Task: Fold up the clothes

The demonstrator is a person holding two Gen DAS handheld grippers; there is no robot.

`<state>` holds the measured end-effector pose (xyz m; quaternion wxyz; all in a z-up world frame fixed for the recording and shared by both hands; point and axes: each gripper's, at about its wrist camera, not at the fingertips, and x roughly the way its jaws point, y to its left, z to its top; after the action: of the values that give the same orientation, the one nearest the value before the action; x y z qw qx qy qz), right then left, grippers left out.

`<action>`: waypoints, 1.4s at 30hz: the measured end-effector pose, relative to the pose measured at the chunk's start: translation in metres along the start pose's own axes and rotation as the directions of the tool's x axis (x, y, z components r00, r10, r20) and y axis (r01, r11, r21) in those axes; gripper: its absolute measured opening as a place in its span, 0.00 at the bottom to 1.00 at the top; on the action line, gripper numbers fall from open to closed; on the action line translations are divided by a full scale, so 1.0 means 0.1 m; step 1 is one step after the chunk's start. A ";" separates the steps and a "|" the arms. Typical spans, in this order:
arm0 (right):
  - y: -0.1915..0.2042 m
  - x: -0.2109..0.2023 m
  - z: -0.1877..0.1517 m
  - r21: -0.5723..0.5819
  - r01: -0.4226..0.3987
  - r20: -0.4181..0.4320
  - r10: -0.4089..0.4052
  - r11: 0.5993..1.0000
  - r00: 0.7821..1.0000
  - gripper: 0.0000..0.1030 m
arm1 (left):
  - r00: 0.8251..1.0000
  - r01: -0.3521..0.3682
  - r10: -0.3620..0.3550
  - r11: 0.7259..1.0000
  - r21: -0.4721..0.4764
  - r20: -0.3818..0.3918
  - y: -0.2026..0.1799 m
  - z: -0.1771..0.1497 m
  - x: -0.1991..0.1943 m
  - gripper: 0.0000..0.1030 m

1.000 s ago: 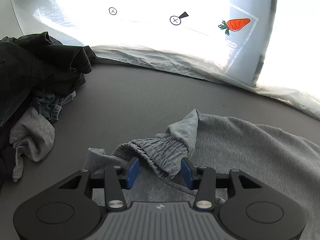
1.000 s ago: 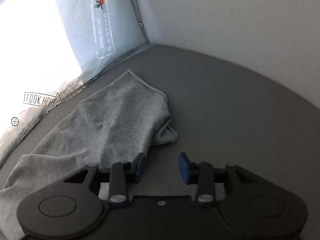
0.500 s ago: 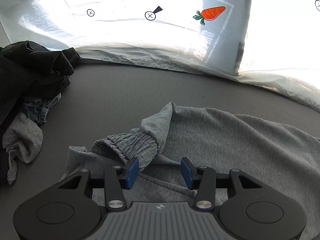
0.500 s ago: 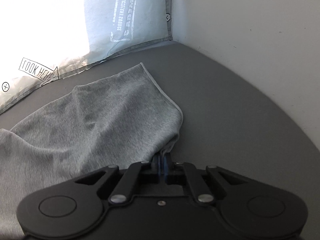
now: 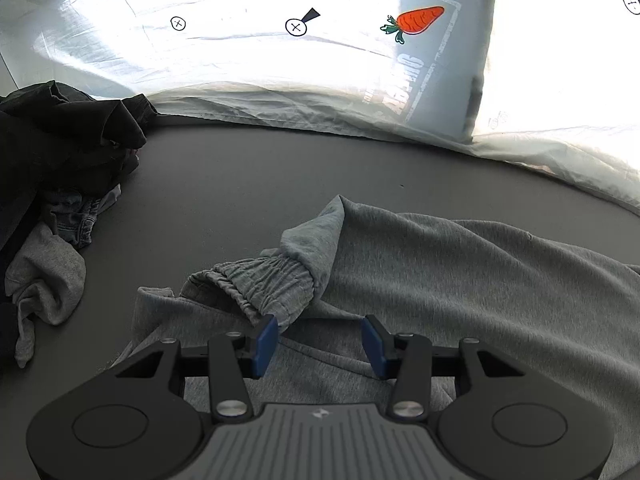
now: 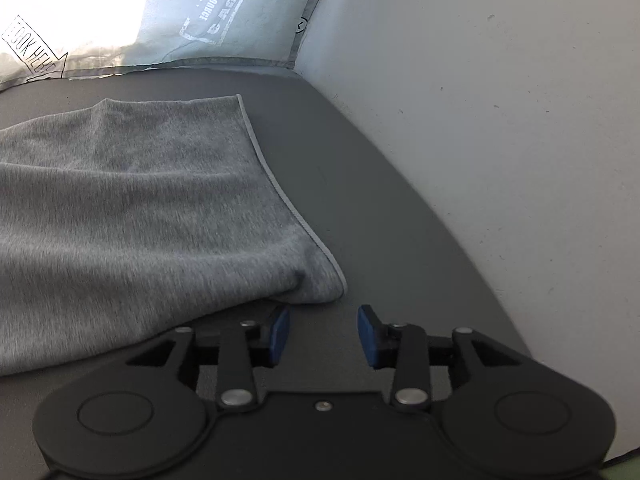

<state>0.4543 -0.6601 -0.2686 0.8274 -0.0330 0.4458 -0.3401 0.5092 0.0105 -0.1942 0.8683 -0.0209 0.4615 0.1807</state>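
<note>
While both grippers, left (image 5: 318, 340) and right (image 6: 323, 334), stood apart and empty, the grey pants (image 5: 460, 280) lay spread on the table (image 5: 240, 184); their bunched waistband (image 5: 264, 280) could skew any fold.

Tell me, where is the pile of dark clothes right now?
In the left wrist view, the pile of dark clothes sits at the far left of the grey table, left of the grey sweatpants.

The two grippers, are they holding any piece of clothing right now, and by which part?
Nothing is held. The left gripper is open over the grey sweatpants, beside the elastic waistband. The right gripper is open just short of the hem corner.
</note>
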 end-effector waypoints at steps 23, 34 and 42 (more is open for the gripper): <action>1.81 -1.95 -0.72 -0.050 -0.379 0.100 0.382 0.924 0.919 0.98 | 0.998 0.067 -0.066 0.987 0.149 -0.011 0.67 -0.34 -0.11 0.63; 2.45 -2.43 -0.92 -0.016 -0.306 0.061 0.306 0.952 0.950 0.98 | 0.975 0.035 -0.151 0.826 0.563 0.162 0.34 -0.02 0.44 0.69; 2.73 -2.72 -0.89 -0.162 -0.256 0.063 0.269 0.953 0.961 0.98 | 0.964 -0.178 0.108 0.940 0.291 0.241 1.21 0.90 1.02 0.68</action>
<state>0.4315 -0.2673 -0.2251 0.8783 -0.0508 0.4357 -0.1902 0.5928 0.1718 -0.2091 0.8912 0.1698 0.3847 0.1702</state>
